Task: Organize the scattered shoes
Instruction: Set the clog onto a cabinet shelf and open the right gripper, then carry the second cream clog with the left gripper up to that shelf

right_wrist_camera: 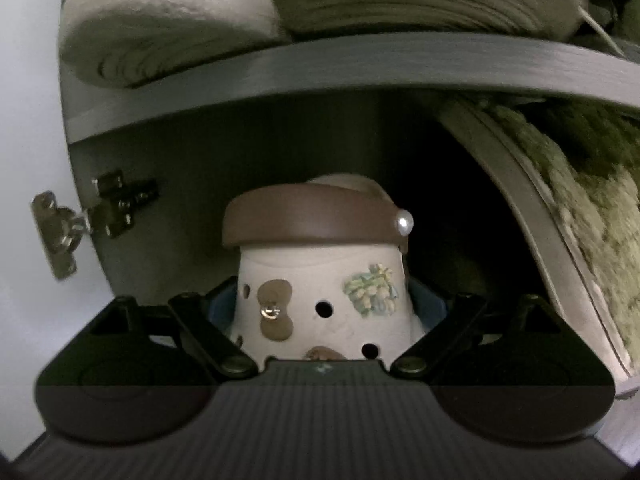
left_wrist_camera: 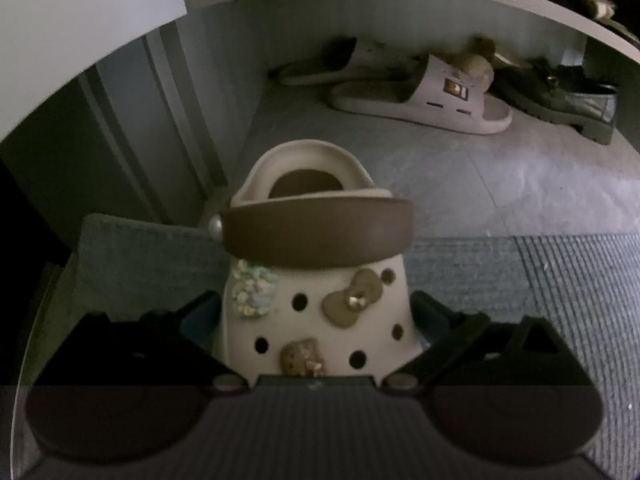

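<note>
Left gripper fingers clamp one clog, right gripper fingers another clog; fingertips hidden, below shelf dim.

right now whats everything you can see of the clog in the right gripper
The cream clog looks like moulded foam, its upper punched with round holes and set with charms: a brown bow with a shiny centre, a pale green flower cluster, and a brown one cut off below. A brown heel strap is folded forward over the top, pinned by a pearl-like stud. It sits toe-first between the fingers of the right gripper, heel pointing into the dark cabinet under the shelf.
</note>
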The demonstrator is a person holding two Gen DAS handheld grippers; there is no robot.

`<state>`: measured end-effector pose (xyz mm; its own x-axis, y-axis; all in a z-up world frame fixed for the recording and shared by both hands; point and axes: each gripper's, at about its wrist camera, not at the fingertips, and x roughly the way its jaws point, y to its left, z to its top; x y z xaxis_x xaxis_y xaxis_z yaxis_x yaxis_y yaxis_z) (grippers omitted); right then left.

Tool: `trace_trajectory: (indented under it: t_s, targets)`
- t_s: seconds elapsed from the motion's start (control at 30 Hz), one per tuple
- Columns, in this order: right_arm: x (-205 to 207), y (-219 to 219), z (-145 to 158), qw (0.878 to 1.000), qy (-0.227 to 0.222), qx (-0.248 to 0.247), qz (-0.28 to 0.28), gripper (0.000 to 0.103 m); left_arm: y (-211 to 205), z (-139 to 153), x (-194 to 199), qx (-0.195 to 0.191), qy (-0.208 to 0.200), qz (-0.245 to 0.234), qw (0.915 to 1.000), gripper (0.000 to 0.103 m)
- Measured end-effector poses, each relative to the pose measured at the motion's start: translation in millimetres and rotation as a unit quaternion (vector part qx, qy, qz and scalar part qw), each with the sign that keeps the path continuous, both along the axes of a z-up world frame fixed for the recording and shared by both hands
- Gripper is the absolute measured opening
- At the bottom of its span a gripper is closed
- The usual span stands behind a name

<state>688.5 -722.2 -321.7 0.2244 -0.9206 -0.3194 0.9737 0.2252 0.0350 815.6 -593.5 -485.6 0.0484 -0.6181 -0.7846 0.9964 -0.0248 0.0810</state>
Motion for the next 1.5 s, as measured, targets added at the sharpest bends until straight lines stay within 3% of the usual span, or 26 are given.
trace_trajectory:
  t_s: [0.13, 0.3, 0.37, 0.53, 0.7, 0.83, 0.93, 1.27, 1.5]
  targets:
    - [5, -10, 9, 1.0, 0.016, -0.005, -0.015, 0.087, -1, -1, 1, 0.002, 0.003, 0.005, 1.0, 0.101]
    - [-6, -10, 22, 0.999, -0.031, -0.009, 0.002, 0.087, -3, -1, 1, 0.006, 0.006, 0.006, 0.9999, 0.101]
    - [-9, 1, 21, 0.999, -0.029, -0.015, 0.014, 0.087, -4, -1, 3, 0.007, 0.011, 0.005, 0.9999, 0.102]
    - [-32, 63, 16, 0.998, -0.061, -0.015, 0.019, 0.088, -7, 1, -3, -0.007, -0.013, -0.003, 0.9999, 0.098]
    - [-58, 132, -13, 0.997, -0.064, 0.047, 0.022, 0.09, -15, -1, -1, -0.016, -0.002, 0.018, 0.9997, 0.093]
    - [-87, 154, -34, 0.986, -0.094, 0.135, -0.008, 0.089, 0, 9, -1, -0.051, -0.012, 0.004, 0.9986, 0.091]
    - [-97, 162, -42, 0.984, -0.095, 0.151, -0.017, 0.089, 15, 25, 0, -0.084, -0.019, 0.001, 0.9963, 0.091]
    - [-113, 177, -44, 0.98, -0.135, 0.146, -0.005, 0.089, 59, 87, -16, -0.158, -0.02, -0.011, 0.9872, 0.091]
    - [-109, 180, -50, 0.976, -0.143, 0.163, 0.003, 0.089, 51, 114, -20, -0.208, -0.033, 0.015, 0.9775, 0.091]
